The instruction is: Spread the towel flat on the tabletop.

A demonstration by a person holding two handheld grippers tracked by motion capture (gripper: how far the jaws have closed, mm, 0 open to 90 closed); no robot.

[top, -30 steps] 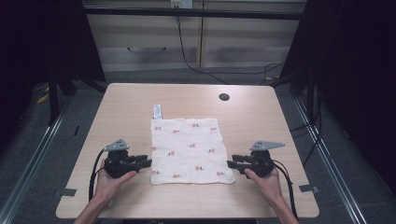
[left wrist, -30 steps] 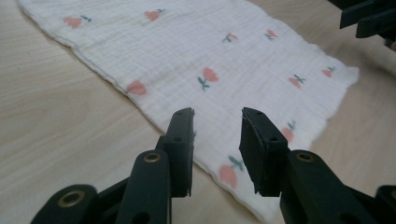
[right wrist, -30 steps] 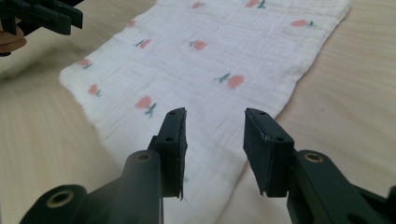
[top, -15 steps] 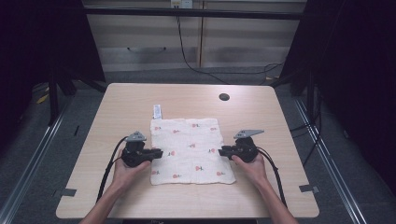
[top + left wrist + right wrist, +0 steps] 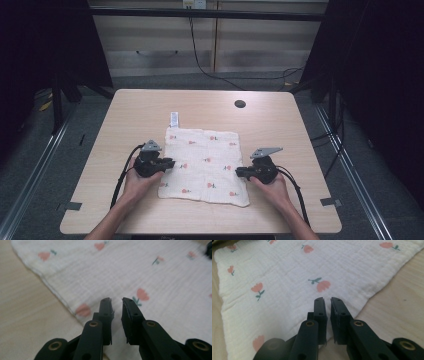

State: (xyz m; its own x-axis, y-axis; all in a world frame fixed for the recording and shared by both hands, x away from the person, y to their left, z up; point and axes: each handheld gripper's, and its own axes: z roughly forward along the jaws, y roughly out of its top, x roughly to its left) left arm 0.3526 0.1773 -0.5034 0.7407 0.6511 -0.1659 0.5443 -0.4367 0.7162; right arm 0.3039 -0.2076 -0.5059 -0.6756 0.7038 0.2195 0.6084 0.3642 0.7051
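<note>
The table [image 5: 280, 130] carries a white cloth [image 5: 205, 162] with small red flowers, spread flat near its front middle, and both grippers have moved in from the sides and forward along its edges since a second ago. The left gripper [image 5: 169, 163] now overlaps the left edge and the right gripper [image 5: 239, 172] the right, each with jaws a narrow slit apart and nothing between them, so a grasp looks imminent. The cloth's white tag [image 5: 174, 119] lies off the far left corner, its print too small to read.

1. No readable text, brand or number anywhere.
2. White tag [image 5: 174, 119] at 11 o'clock of the cloth [image 5: 205, 165]: print too small to read.
</note>
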